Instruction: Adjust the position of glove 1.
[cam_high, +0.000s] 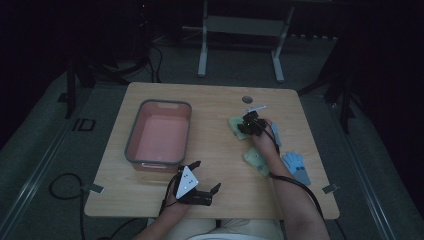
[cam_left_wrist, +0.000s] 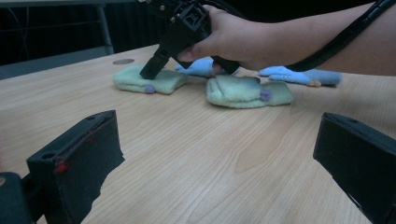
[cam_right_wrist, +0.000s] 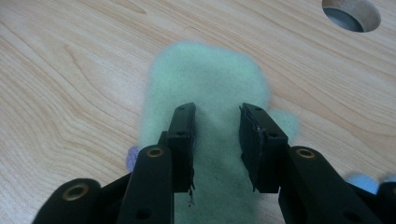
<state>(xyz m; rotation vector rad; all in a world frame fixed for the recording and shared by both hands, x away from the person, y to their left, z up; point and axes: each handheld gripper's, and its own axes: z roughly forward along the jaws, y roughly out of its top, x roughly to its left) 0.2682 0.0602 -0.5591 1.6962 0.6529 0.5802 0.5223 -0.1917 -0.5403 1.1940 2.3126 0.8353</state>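
At right of centre, the right gripper (cam_high: 248, 123) pinches a fold of a green glove (cam_right_wrist: 210, 93) — the left gripper (cam_high: 202, 181), lower centre, spread wide above the table (cam_high: 210, 95).

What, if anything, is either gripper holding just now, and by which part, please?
Nothing is clearly held. The right gripper straddles the middle of a green glove; a pinch cannot be told. The left gripper is open.

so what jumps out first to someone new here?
The right gripper pressed down on a pale green glove near the table's far right, its jaws straddling a ridge of the fabric. Then the grey-rimmed pink bin at centre-left, and the left gripper idling open at the near edge.
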